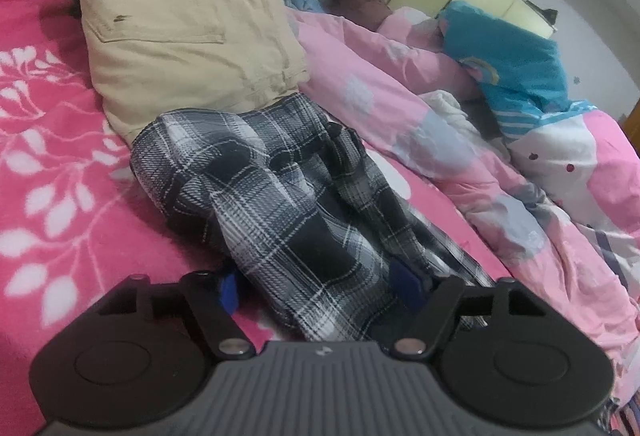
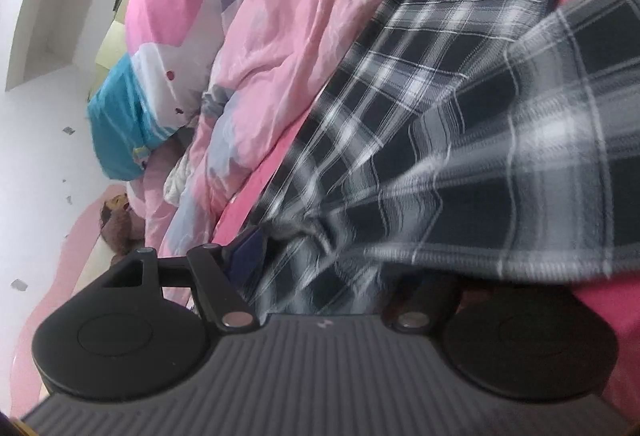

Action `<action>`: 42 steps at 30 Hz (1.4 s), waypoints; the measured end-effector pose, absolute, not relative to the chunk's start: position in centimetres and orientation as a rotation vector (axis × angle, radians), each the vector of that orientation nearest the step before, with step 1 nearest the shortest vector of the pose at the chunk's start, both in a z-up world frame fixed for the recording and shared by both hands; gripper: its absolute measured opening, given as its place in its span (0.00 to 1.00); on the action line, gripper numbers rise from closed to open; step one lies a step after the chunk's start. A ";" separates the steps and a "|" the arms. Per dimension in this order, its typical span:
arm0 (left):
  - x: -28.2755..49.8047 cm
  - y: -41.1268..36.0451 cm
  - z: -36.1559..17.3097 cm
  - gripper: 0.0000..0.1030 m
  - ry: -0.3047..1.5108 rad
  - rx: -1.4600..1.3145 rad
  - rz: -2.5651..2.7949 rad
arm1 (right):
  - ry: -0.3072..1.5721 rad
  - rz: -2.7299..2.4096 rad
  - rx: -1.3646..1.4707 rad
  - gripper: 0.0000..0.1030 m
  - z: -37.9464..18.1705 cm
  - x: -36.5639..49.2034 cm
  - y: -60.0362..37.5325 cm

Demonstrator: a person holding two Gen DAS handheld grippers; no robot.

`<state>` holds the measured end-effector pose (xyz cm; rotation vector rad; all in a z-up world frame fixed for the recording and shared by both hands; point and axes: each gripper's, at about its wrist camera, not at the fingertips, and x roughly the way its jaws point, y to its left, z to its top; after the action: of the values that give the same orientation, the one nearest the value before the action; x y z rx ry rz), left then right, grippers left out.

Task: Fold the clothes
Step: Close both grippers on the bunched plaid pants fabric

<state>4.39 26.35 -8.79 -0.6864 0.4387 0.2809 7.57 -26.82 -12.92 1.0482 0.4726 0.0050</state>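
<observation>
On the pink bedspread (image 1: 52,164) lies the plaid garment (image 1: 280,196), stretching from the view's centre down to 6 o'clock, its far end touching the beige trousers (image 1: 180,20) at 11 o'clock. The left gripper (image 1: 320,288) straddles its near end, blue pads (image 1: 229,290) on either side of the bunched cloth; whether they pinch it cannot be told. In the right wrist view the right gripper (image 2: 340,256) has plaid cloth (image 2: 440,156) gathered between its fingers, one pad (image 2: 248,248) against the fabric, the other covered by it. A pink quilt (image 1: 400,96) lies heaped at 2 o'clock, beside a blue pillow (image 1: 512,68).
</observation>
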 end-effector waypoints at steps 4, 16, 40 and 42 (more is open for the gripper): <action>4.7 26.6 -9.0 0.57 0.436 -0.700 0.303 | 0.448 -0.019 1.051 0.65 -13.0 8.4 -27.0; 4.7 27.4 -9.5 0.17 0.434 -0.757 0.376 | 0.376 -0.096 1.131 0.34 -13.9 10.1 -28.4; -1.4 27.5 -6.5 0.07 0.395 -0.799 0.364 | 0.313 -0.116 1.208 0.05 -14.0 3.7 -28.9; -2.3 27.5 -6.1 0.07 0.385 -0.794 0.362 | 0.316 -0.111 1.215 0.05 -14.0 3.0 -28.8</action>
<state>-2.30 27.54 -6.11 -0.7938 0.3851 0.3617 2.96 -28.82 -14.03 1.2145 0.3156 -0.1110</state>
